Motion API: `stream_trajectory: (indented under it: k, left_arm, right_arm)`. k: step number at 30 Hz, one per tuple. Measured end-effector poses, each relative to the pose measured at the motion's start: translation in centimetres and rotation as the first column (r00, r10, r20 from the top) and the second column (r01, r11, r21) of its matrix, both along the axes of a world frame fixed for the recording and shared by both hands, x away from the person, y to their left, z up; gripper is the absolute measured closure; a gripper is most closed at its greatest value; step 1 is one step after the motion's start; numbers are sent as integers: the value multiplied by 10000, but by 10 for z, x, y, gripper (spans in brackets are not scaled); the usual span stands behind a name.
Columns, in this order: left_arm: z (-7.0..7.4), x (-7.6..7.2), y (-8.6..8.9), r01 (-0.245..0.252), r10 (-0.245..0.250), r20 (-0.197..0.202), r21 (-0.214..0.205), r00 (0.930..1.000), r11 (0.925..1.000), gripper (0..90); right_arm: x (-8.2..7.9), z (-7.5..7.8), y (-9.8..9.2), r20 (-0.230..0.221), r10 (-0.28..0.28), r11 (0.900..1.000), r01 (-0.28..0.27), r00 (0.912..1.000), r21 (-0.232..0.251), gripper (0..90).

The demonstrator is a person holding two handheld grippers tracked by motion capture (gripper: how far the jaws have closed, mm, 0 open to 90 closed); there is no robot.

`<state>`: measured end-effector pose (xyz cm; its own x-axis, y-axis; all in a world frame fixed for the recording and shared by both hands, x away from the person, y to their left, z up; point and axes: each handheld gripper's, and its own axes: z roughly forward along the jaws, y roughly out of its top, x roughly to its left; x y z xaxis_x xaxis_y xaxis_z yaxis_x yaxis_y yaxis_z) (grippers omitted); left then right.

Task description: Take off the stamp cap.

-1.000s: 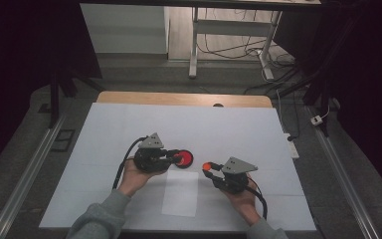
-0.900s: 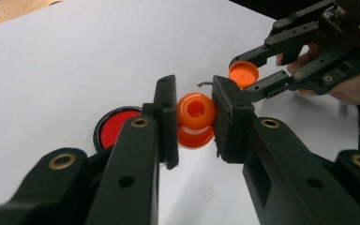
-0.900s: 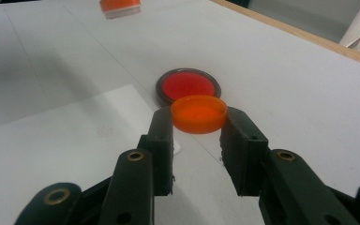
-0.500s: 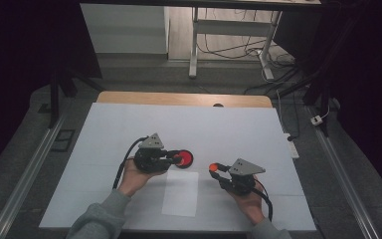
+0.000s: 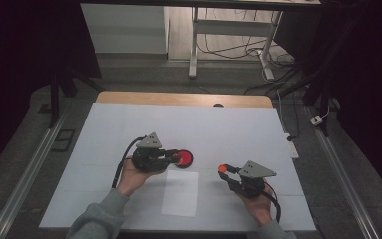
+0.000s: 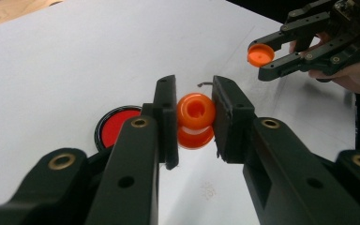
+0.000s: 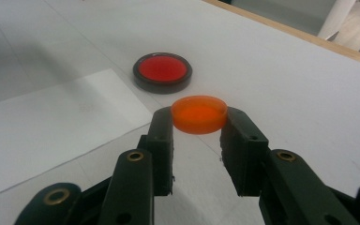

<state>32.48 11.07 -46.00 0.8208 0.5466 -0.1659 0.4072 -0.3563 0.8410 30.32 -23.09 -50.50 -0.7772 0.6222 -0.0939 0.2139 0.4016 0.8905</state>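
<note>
Your left gripper (image 5: 175, 156) sat over the white table (image 5: 238, 129), its jaws pinched on a small orange bottle (image 6: 196, 120) — the neck squeezed between the two pads, open mouth facing out along the jaws. You likely held it by the neck so the opening stayed free and steady for whatever went on top. Just beside those jaws, resting flat on the table, lay a round black-rimmed dish with a red centre (image 5: 183, 159); it seemed parked there out of the way, touched by nothing I could make out. Nearer you, between the two hands, a sheet of white paper (image 5: 180, 193) lay flat.

Further right, your right gripper (image 5: 223, 170) had its jaws clamped on an orange cap (image 7: 199, 113) — gripped across its rim, held level above the table. In the left gripper view the cap's hollow side showed, well apart from the bottle. My guess is you carried it by the rim so the hollow could meet the bottle's mouth squarely.
</note>
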Motion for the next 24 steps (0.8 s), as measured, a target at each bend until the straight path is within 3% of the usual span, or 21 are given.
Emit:
stream_trajectory:
  k: [16, 24]
  left_arm:
    - [4, 1, 6, -100, 101, 141, -88, 9998, 9999, 725]
    - [6, 3, 12, -172, 176, 217, -183, 9996, 9997, 725]
  right_arm:
    - [-8, 3, -37, -33, -601, 9981, 602, 9982, 136, 647]
    - [-8, 3, -43, -53, -748, 9971, 749, 9972, 169, 646]
